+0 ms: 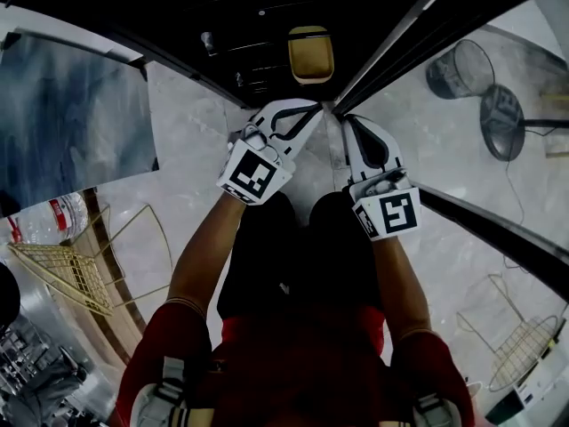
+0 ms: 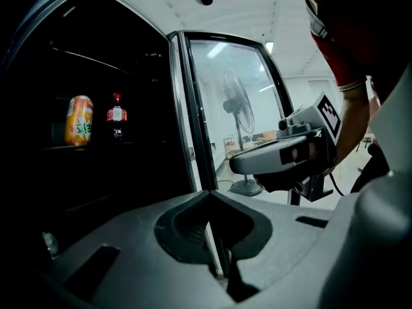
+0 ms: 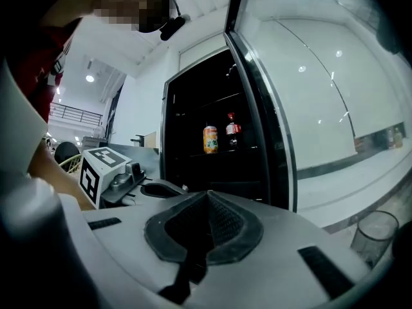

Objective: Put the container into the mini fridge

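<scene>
A person in a red shirt (image 1: 302, 363) holds two tools close together at the open mini fridge (image 1: 240, 16), whose glass door (image 2: 225, 89) stands swung out on the right. The left hand-held gripper (image 1: 316, 107) is closed, its jaws meeting tip to tip with nothing between them. The right hand-held gripper (image 1: 346, 121) is likewise closed and empty. Both point toward the dark cabinet. The tan, round-cornered container (image 1: 310, 54) sits inside the fridge, ahead of the two tips and clear of them. In the gripper views, an orange can (image 2: 78, 120) stands upright on a shelf (image 2: 84, 145) inside the fridge. Just beside the can is a dark bottle (image 2: 116, 114) with a red label. A floor fan (image 2: 239, 108) shows through the door's glass. A yellow wire rack (image 1: 62, 269) lies off to the person's left, and pale marble floor (image 1: 191, 140) spreads beneath the arms.
</scene>
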